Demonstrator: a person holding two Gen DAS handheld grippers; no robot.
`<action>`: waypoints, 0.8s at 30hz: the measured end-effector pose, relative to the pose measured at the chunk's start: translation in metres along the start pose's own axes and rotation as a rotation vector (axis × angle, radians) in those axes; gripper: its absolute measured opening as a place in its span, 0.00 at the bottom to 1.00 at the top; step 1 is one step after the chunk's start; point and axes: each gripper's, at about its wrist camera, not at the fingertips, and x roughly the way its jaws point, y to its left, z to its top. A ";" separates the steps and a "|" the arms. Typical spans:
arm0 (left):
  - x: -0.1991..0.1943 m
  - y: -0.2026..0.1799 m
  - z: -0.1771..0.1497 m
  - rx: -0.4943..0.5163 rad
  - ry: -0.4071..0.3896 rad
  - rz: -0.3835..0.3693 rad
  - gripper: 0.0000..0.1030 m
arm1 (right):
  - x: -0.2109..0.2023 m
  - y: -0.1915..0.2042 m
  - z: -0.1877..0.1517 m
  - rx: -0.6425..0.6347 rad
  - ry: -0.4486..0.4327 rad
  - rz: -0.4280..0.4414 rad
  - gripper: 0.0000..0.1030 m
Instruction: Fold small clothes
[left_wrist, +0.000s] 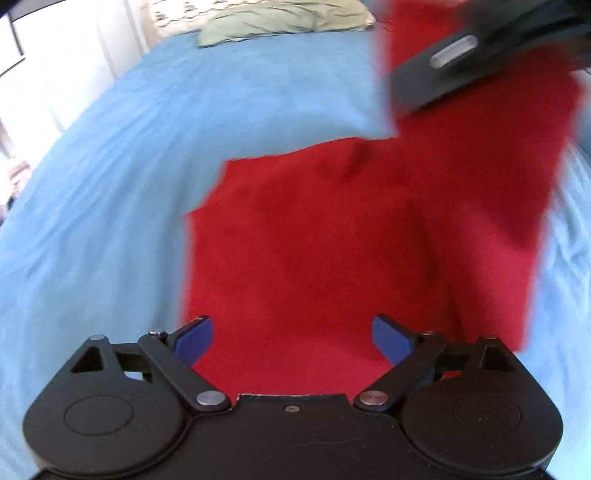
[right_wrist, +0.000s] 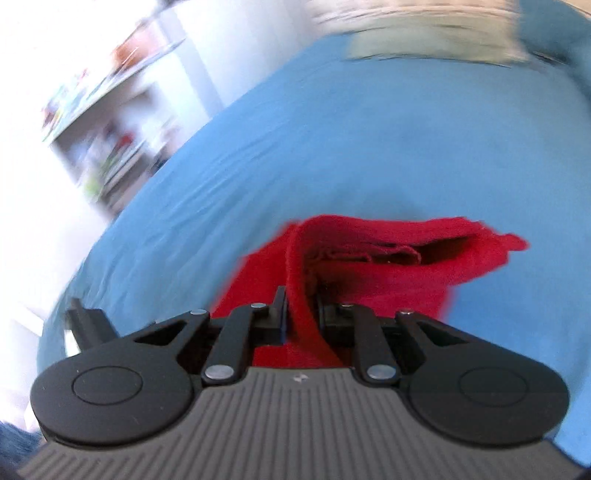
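A red garment (left_wrist: 332, 251) lies on the blue bed sheet (left_wrist: 129, 166). My left gripper (left_wrist: 291, 341) is open just above its near edge, with blue fingertips (left_wrist: 195, 341) spread wide and nothing between them. My right gripper (right_wrist: 301, 314) is shut on a fold of the red garment (right_wrist: 369, 266) and holds that part lifted off the sheet (right_wrist: 332, 147). In the left wrist view the right gripper (left_wrist: 461, 59) shows at the upper right, blurred, with red cloth hanging from it.
A green pillow (left_wrist: 280, 18) lies at the head of the bed. A white wall and door (left_wrist: 55, 55) stand to the left. Blurred shelves with coloured items (right_wrist: 110, 129) stand left of the bed.
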 end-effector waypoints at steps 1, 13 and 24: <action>-0.002 0.012 -0.008 0.000 0.003 0.014 0.93 | 0.026 0.025 0.002 -0.054 0.042 0.014 0.29; -0.004 0.087 -0.063 -0.055 0.010 -0.007 0.93 | 0.126 0.094 -0.028 -0.220 0.104 0.012 0.70; -0.056 0.057 -0.020 -0.102 -0.112 -0.149 0.93 | 0.003 0.004 -0.072 -0.105 -0.046 -0.180 0.90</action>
